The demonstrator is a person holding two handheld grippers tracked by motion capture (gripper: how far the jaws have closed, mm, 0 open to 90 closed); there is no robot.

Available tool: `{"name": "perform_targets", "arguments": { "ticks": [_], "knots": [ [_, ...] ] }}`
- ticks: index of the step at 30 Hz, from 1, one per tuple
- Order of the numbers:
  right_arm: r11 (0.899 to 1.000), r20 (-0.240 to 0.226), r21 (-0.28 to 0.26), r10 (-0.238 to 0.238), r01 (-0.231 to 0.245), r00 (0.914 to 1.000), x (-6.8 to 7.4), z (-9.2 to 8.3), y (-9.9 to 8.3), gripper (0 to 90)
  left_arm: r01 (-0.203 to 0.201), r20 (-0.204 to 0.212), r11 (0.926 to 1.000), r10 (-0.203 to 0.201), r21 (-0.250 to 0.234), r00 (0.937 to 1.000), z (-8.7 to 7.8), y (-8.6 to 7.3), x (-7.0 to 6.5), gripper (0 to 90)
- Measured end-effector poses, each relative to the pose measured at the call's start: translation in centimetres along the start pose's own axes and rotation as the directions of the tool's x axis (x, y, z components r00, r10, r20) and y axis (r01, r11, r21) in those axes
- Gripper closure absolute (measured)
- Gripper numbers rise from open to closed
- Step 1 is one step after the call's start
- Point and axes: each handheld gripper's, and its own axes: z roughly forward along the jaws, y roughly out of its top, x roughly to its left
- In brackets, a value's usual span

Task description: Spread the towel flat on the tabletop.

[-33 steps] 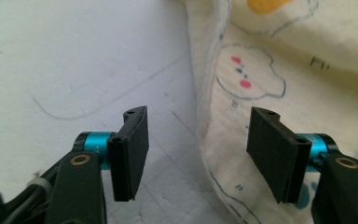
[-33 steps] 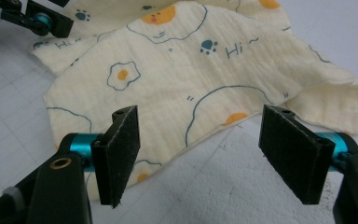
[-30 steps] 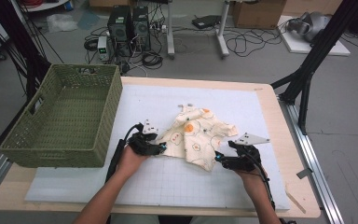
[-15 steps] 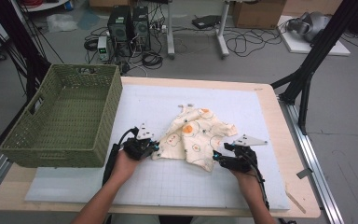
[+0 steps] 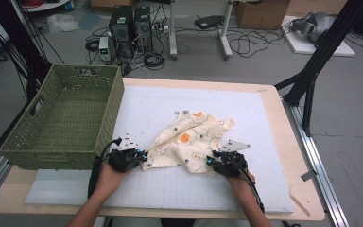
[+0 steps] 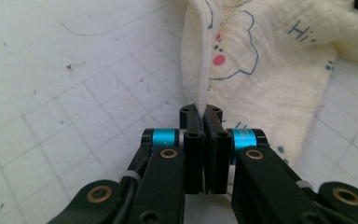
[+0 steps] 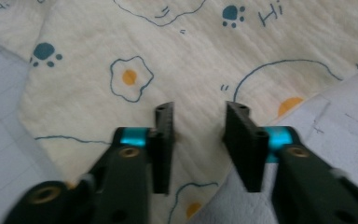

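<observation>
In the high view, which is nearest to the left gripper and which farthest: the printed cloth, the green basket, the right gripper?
1. Printed cloth: its edge is clamped in the left gripper.
2. Green basket: just behind it, to the left.
3. Right gripper: beyond the cloth, at the right.

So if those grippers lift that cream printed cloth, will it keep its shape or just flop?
Probably flop: the cream printed cloth lies crumpled in soft folds. It looks thin and light, since the left gripper pinches its edge flat between shut jaws. It will likely sag between the left and the right gripper, whose jaws have been closing over it.
</observation>
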Motion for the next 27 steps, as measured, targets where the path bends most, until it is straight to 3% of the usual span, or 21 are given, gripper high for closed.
{"name": "perform_targets", "arguments": {
  "ticks": [1, 4, 10, 13, 15, 18, 21, 24, 27],
  "knots": [
    [1.0, -0.014, 0.007, -0.002, 0.002, 0.9999, 0.1, -0.1, 0.0, 77.3, -0.001, 0.006, 1.0, 0.001, 0.004, 1.0, -0.2, -0.1, -0.1, 87.0],
    [0.999, -0.027, 0.019, -0.03, 0.031, 0.9992, 0.4, -0.2, 0.1, 86.7, -0.009, 0.021, 0.9999, 0.009, 0.015, 0.9997, -0.7, -0.7, -0.5, 87.0],
    [0.996, -0.07, 0.07, -0.048, 0.053, 0.9964, 0.2, -1.5, -0.2, 87.9, -0.005, 0.04, 0.9999, 0.005, 0.012, 0.9992, -1.1, -1.1, -0.5, 86.8],
    [0.991, -0.058, 0.102, -0.077, 0.083, 0.9953, 0.2, -2.6, -0.7, 87.9, 0.005, 0.073, 1.0, -0.005, 0.008, 0.9973, -1.1, -0.9, -0.7, 85.0],
    [0.989, -0.05, 0.113, -0.086, 0.092, 0.995, 0.3, -3.3, -1.1, 88.0, -0.013, 0.084, 0.9998, 0.011, 0.016, 0.9964, -0.9, -0.8, -0.9, 83.4],
    [0.985, -0.036, 0.132, -0.104, 0.107, 0.994, 0.3, -4.5, -1.9, 88.0, -0.016, 0.082, 0.9998, 0.015, 0.012, 0.9965, -0.6, -0.7, -1.1, 75.2],
    [0.98, 0.0, 0.153, -0.13, 0.129, 0.9915, 0.3, -5.8, -2.8, 87.8, 0.023, 0.059, 0.9997, -0.024, 0.006, 0.998, -0.2, -0.3, -0.9, 53.1],
    [0.983, 0.012, 0.144, -0.118, 0.116, 0.9929, 0.1, -6.6, -3.3, 85.6, 0.051, 0.047, 0.9986, -0.05, -0.013, 0.9976, 0.2, 0.5, -0.7, 43.4],
    [0.992, 0.045, 0.093, -0.094, 0.089, 0.9946, -0.2, -7.1, -3.2, 66.5, 0.062, 0.042, 0.9966, -0.059, -0.055, 0.9974, 0.8, 1.9, -0.2, 39.8]
  ]
}}
